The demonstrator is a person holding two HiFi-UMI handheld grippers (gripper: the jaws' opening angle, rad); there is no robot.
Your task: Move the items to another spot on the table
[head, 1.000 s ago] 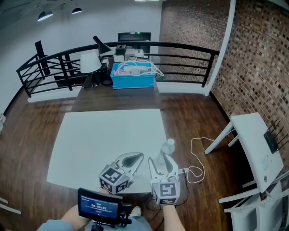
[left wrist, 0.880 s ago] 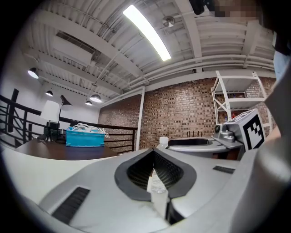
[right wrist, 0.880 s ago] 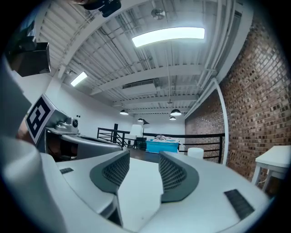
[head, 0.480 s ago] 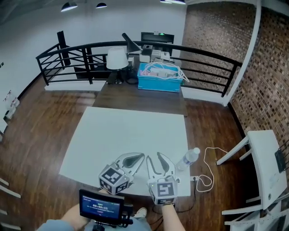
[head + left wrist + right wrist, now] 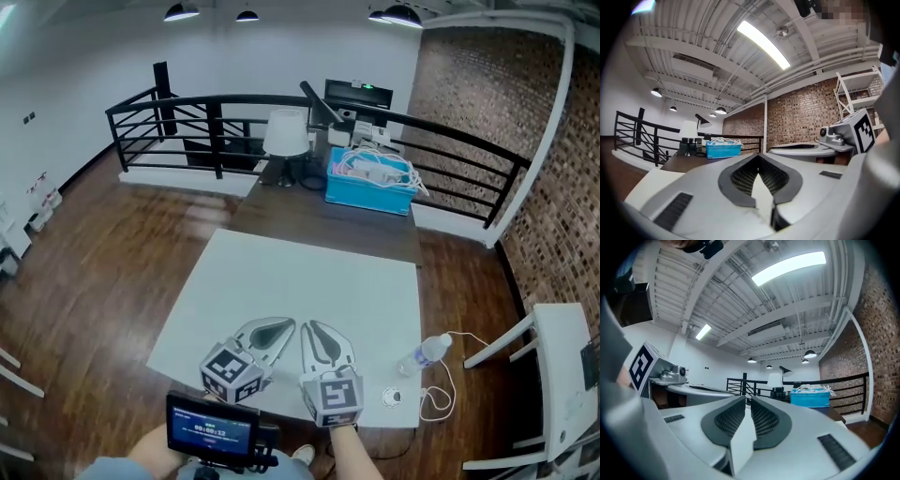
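A clear plastic bottle (image 5: pixel 424 355) lies tilted at the right edge of the white table (image 5: pixel 281 281). A small white round item (image 5: pixel 391 397) sits by the near right corner. My left gripper (image 5: pixel 292 323) hovers over the table's near edge, shut and empty, and its tips touch in the left gripper view (image 5: pixel 758 156). My right gripper (image 5: pixel 307 325) is beside it, left of the bottle and apart from it. Its jaws are closing, almost together, with nothing between them (image 5: pixel 746 398).
A dark table (image 5: pixel 319 220) behind the white one carries a blue bin (image 5: pixel 369 187) of cables and a white lamp (image 5: pixel 286 133). A black railing (image 5: pixel 187 122) runs behind. A white cable (image 5: pixel 441 398) hangs off the near right corner. Another white table (image 5: pixel 562 356) stands at right.
The right gripper's jaws have gone from wide apart to nearly together. The bottle, earlier upright beside those jaws, now lies farther right of them. The head view has swung left.
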